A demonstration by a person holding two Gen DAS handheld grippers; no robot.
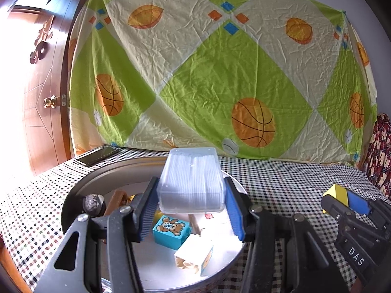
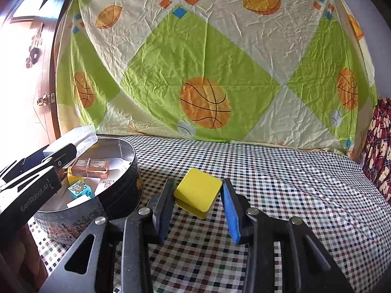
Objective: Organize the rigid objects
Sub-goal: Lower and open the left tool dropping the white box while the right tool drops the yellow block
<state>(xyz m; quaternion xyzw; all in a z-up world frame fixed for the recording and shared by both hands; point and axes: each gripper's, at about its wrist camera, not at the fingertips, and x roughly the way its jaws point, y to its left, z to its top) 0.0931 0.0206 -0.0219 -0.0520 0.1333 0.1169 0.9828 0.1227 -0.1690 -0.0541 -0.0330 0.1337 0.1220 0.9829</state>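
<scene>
My left gripper [image 1: 191,193] is shut on a clear plastic box [image 1: 191,180] of white sticks, held above a round metal tin [image 1: 80,185]. Inside the tin lie a blue bear block [image 1: 171,230], a white block [image 1: 194,251], a dark round lump [image 1: 94,204] and a copper-coloured case [image 2: 90,167]. My right gripper [image 2: 198,195] is shut on a yellow block [image 2: 198,193], held over the checked cloth to the right of the tin [image 2: 122,168]. In the left wrist view the right gripper [image 1: 344,201] shows at the far right with the yellow block [image 1: 338,193].
A black phone [image 1: 97,155] lies at the table's back left corner. A sheet printed with basketballs [image 1: 207,73] hangs behind the table. A wooden door [image 1: 41,92] stands at the left, and a dark red patterned fabric [image 1: 381,151] at the right edge.
</scene>
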